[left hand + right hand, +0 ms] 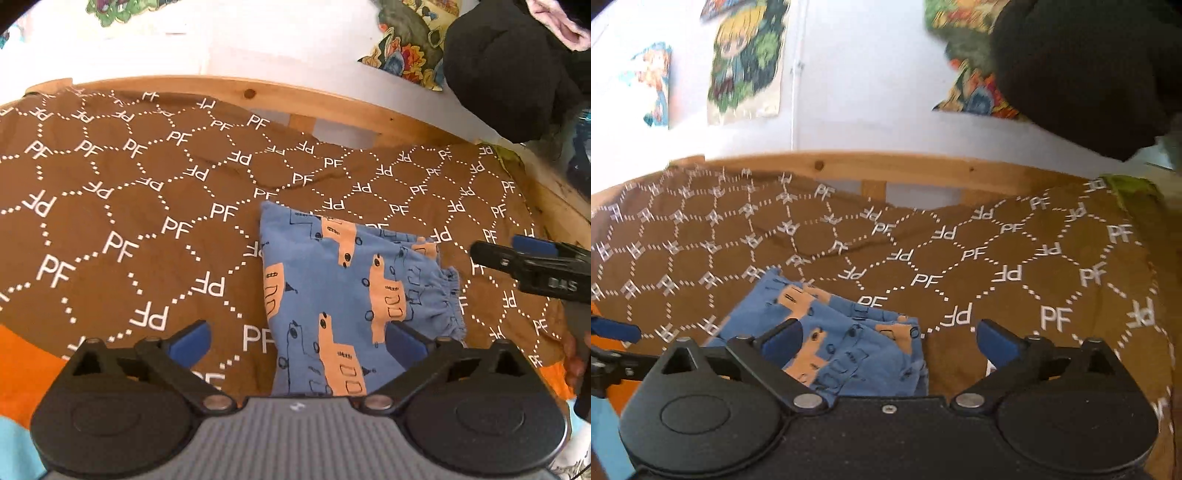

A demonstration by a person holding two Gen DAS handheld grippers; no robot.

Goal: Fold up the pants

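A brown cloth [129, 206] printed with white dotted hexagons and "PF" letters is covering the work surface, reaching back to a wooden rail [280, 99] that is running along a white wall. A black garment [509, 74] is hanging at the upper right, partly covering a colourful picture [406, 48]; two more cartoon pictures [746, 62] are showing on the wall in the right wrist view.

The pants [332, 295], blue with orange block shapes and dark line drawings, are lying folded into a compact bundle on the brown cloth, near its front edge (the gathered elastic waistband is facing the right side).

The left gripper [299, 338] is hanging just above the near end of the pants with its jaws spread wide, gripping nothing. The right gripper [890, 338] is likewise standing wide apart and empty, with the pants lying below its left finger [783, 338]. In the left wrist view the right gripper is entering from the right edge, just beside the waistband.
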